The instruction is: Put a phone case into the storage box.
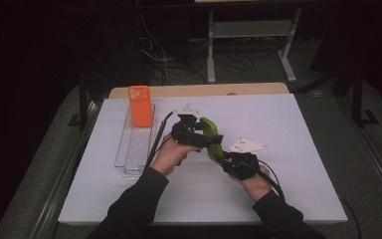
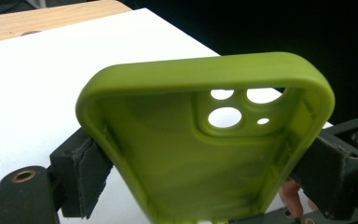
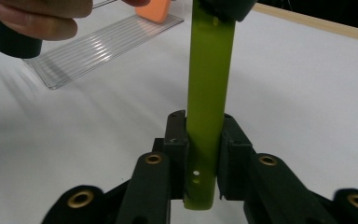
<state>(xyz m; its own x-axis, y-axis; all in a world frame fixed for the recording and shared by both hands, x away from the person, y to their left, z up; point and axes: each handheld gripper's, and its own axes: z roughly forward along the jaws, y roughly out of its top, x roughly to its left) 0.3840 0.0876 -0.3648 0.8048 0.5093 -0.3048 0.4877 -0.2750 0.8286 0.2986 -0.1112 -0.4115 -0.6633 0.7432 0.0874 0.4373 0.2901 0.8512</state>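
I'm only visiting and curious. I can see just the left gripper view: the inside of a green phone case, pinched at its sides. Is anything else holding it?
Observer: Yes. The right gripper has its jaws shut on the green case, across the thin end with the small port holes.
Operator: So is the case resting on the table?
Observer: It seems not. The high view shows it lifted off the white table, bridging the left gripper and the right one.
Operator: Is anything else on the table?
Observer: An orange phone lies on the far end of a clear ribbed tray, to the left of the grippers.
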